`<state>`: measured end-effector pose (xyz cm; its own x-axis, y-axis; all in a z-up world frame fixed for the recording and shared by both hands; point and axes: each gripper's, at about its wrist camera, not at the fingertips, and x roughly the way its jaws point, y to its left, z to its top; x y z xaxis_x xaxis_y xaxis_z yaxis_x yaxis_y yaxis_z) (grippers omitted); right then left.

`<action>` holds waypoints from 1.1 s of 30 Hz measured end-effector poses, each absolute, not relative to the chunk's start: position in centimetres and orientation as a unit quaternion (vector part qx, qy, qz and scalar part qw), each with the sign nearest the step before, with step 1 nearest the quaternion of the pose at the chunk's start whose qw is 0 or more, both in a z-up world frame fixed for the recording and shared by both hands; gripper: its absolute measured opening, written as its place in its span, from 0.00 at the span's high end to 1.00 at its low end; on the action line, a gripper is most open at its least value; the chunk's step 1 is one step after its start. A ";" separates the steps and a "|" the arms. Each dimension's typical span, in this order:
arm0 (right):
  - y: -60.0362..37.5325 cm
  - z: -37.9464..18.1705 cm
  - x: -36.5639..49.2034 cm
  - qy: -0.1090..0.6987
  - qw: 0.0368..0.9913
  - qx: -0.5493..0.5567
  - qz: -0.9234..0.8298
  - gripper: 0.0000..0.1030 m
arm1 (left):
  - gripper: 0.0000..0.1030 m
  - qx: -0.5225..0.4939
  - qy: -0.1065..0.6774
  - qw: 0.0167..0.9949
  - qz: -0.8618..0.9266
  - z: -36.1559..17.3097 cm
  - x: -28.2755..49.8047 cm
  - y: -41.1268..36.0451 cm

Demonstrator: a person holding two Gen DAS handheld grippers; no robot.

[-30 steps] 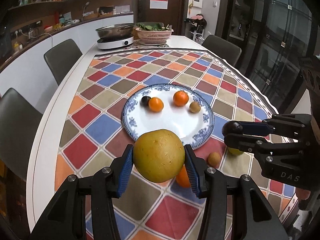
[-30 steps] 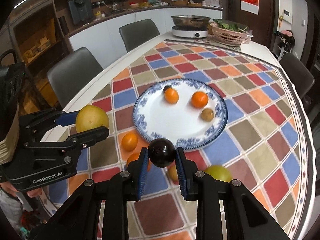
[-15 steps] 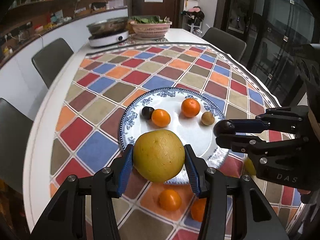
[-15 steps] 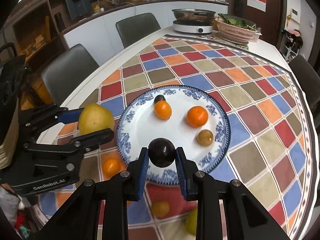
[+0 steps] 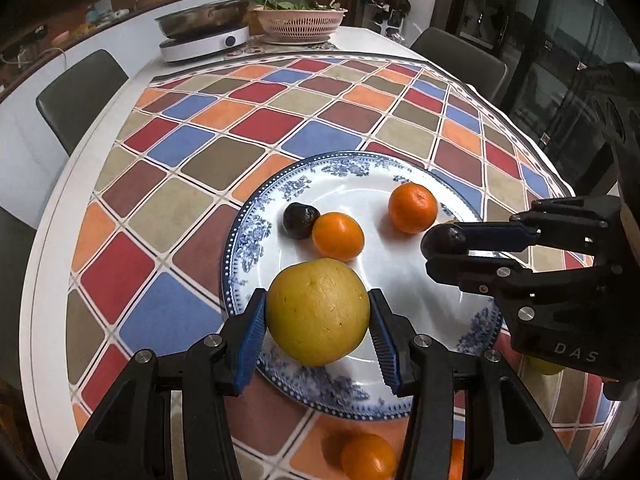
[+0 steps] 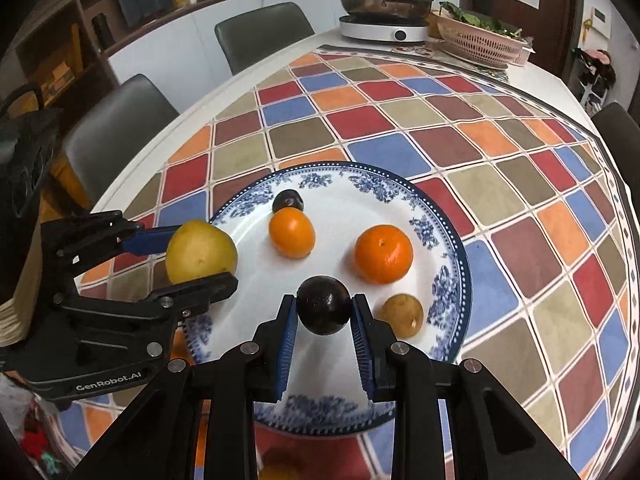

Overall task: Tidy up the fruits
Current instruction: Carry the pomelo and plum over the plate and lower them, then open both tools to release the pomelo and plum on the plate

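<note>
Fruits: a large yellow citrus (image 5: 318, 311) is clenched in the left gripper (image 5: 318, 320), lower centre of the left view, above the near part of the blue-rimmed plate (image 5: 248, 236); a dark plum (image 6: 324, 304) is clamped in the right gripper (image 6: 324, 316), lower centre of the right view, over the plate; two oranges (image 6: 383, 253), a second dark fruit (image 6: 287, 201) and a small brown fruit (image 6: 402, 315) are already plated. Advised: each fruit is lowered onto bare white glaze, clear of neighbours, and let go only once seated, as round fruit is judged prone to roll. The brown fruit is shown only in the right view; a stray orange (image 5: 368, 456) on the cloth at bottom centre is shown clearly only in the left view.
</note>
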<state>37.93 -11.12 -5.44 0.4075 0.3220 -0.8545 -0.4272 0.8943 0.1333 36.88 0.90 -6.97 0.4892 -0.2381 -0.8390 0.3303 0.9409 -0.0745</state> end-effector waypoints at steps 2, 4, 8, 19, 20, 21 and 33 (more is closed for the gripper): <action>-10.9 -5.7 38.5 0.498 0.836 -0.054 0.225 0.73 | 0.53 0.051 0.480 0.860 -0.165 -7.3 37.3 0.9; -10.8 -6.0 39.0 0.500 0.834 -0.052 0.227 0.72 | 0.52 0.053 0.483 0.858 -0.164 -7.5 37.6 1.0; -10.4 -6.5 39.8 0.506 0.831 -0.044 0.227 0.72 | 0.50 0.053 0.486 0.858 -0.159 -7.9 37.9 1.1; -11.4 -4.4 39.4 0.486 0.850 -0.024 0.201 0.63 | 0.42 0.057 0.451 0.881 -0.134 -4.8 36.7 1.7; -11.5 -4.1 39.2 0.482 0.853 -0.028 0.199 0.63 | 0.42 0.057 0.447 0.883 -0.132 -4.4 36.3 1.7; -11.6 -3.7 38.9 0.479 0.855 -0.029 0.197 0.63 | 0.42 0.057 0.443 0.885 -0.132 -4.0 36.0 1.7; -13.1 0.3 34.1 0.437 0.879 -0.025 0.190 0.52 | 0.31 0.042 0.398 0.909 -0.115 0.7 30.7 1.4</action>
